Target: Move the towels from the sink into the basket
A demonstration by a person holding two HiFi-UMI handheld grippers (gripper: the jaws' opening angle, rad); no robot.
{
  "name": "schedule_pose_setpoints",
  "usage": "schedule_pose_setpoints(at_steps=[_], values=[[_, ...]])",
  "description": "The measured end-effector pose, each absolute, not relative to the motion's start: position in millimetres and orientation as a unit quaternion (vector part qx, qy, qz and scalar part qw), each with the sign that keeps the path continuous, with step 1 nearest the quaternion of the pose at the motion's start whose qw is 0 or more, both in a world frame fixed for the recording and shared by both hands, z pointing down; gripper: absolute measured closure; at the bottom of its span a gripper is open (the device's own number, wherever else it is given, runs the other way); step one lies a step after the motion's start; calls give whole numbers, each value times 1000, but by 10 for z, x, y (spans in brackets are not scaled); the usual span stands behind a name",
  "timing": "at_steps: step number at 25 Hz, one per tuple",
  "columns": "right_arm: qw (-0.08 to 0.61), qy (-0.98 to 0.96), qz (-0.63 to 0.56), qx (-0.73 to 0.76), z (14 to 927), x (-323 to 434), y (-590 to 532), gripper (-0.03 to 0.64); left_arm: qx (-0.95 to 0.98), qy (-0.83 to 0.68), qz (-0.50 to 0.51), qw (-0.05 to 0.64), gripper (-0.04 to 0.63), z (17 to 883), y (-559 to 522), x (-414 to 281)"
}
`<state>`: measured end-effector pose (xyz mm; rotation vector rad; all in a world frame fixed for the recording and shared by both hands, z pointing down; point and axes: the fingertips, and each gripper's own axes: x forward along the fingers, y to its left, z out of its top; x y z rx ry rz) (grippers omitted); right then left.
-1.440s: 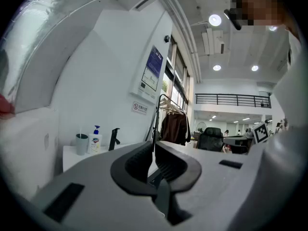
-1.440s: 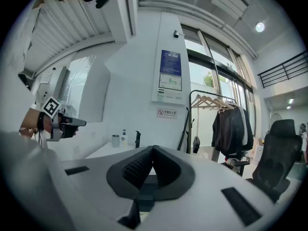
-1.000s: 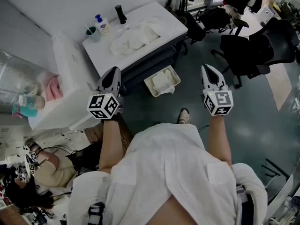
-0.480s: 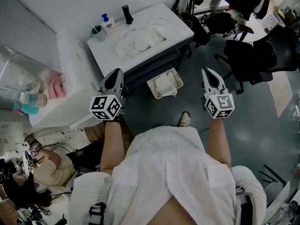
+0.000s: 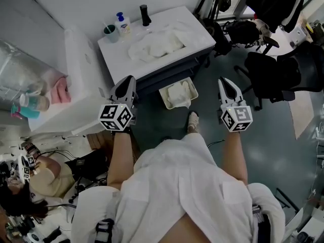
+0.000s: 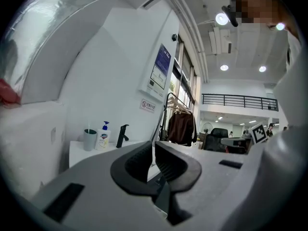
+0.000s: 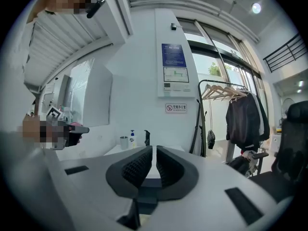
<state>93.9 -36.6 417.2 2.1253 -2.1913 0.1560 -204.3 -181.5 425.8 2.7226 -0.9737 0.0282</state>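
Both grippers were held out level with their jaws clenched on nothing: the left gripper (image 5: 128, 79) and the right gripper (image 5: 226, 81) pointed the same way, well apart, each on a bare forearm above the person's white coat (image 5: 182, 186). Ahead of them and lower down, between the two but nearer the left one, the basket (image 5: 194, 88) sat on the dark floor with one pale towel (image 5: 178, 92) already in it, a corner draped over its near rim. Beyond the basket, further ahead of the left gripper, the remaining towels (image 5: 154, 43) lay heaped in the sink (image 5: 200, 33), touched by neither gripper. Behind the heap, against the wall, stood a black tap (image 5: 146, 15), a soap bottle (image 5: 122, 24) and a cup (image 5: 110, 32). Off past the right gripper were black office chairs (image 5: 283, 70)
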Motion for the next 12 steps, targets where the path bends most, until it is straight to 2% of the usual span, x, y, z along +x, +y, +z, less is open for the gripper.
schedule_pose_setpoints(at_steps=[9, 12], values=[[74, -752, 65, 651, 4435, 1385, -1151, 583, 922, -361, 11, 141, 571, 4417, -2273, -1574], [86, -768, 69, 631, 4508, 1574, -1421, 556, 919, -367, 10, 145, 571, 4438, -2423, -1316]])
